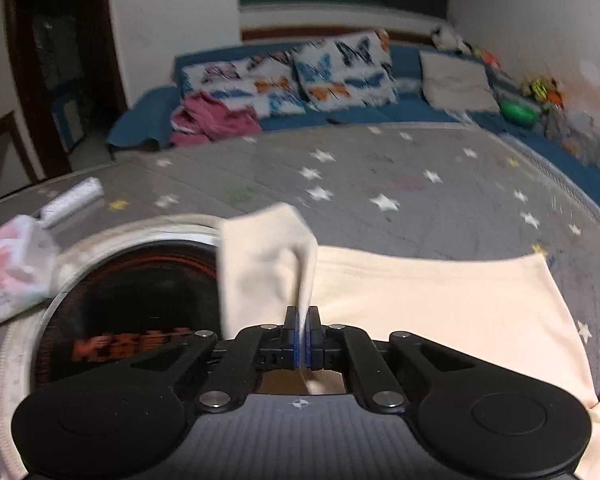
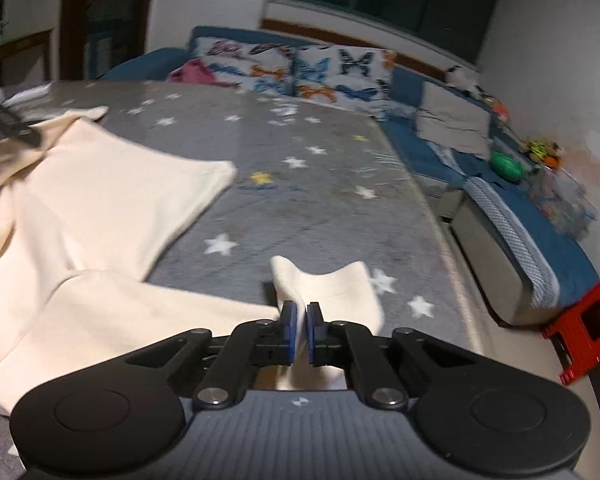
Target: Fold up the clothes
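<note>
A cream garment lies on a grey table with white stars. My left gripper is shut on a raised corner of the cream garment, which stands up in a fold above the jaws. In the right wrist view the same garment spreads to the left, and my right gripper is shut on another edge of it that sticks up past the jaws. The left gripper's tip shows at the far left edge, on the cloth.
A round black induction plate sits in the table at left, with a crumpled plastic bag and a white roll beside it. A blue sofa with butterfly pillows and pink clothes stands behind. A red stool is on the right.
</note>
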Motion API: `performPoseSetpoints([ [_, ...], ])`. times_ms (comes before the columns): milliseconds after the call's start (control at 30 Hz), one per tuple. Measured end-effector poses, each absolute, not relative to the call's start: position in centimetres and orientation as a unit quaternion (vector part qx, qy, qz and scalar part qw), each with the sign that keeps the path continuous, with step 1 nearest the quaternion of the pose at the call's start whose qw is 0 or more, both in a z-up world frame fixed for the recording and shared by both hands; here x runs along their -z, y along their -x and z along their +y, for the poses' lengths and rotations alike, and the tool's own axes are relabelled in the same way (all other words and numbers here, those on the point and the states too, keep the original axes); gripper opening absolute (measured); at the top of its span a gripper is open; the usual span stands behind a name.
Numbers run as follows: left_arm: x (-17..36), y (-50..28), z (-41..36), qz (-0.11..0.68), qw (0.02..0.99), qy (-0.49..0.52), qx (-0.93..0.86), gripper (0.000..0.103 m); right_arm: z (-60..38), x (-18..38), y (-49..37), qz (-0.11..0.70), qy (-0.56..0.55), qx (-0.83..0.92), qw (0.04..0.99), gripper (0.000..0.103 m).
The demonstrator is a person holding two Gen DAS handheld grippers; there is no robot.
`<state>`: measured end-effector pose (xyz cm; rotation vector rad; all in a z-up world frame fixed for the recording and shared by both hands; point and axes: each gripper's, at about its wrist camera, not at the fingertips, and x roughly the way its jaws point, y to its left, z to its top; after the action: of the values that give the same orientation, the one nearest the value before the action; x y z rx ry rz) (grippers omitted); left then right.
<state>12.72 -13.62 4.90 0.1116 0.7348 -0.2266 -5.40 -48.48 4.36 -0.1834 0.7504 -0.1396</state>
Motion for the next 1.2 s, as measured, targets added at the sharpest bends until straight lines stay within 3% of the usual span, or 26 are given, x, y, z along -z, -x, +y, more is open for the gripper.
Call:
performPoseSetpoints([
  [300,-7.6,-5.2,-3.8,0.328,0.944,0.036,0.024,0.003,-53.8,-5.2,9.8,0.346,0.042,0.180,0.920,0.003],
  [533,-4.8,0.2,0.8,0.375,0.926,0.040,-0.017,0.007,-55.1,-4.8,12.0,0.359,0.014,0.192,0.913,0.006],
  [700,-4.6,1.5,1.3,0.371,0.927,0.036,-0.037,0.020,-51.6,-6.1,12.0,0.354,0.018,0.108,0.929,0.016],
  [767,-5.3,1.9,0.7,0.361,0.932,0.024,-0.031,0.021,-49.4,-6.7,12.0,0.354,0.022,0.049,0.934,0.025],
  [933,-6.8,4.0,-1.4,0.335,0.942,-0.010,0.018,0.025,-43.9,-7.4,11.8,0.366,0.042,-0.086,0.926,0.025],
  [1067,-7.3,6.3,-3.0,0.327,0.940,-0.026,0.095,0.040,-39.5,-7.5,12.1,0.372,0.072,-0.183,0.907,0.025],
  [1200,-6.2,7.9,-5.4,0.349,0.918,-0.053,0.183,0.041,-35.3,-7.3,13.1,0.378,0.105,-0.263,0.882,0.025],
])
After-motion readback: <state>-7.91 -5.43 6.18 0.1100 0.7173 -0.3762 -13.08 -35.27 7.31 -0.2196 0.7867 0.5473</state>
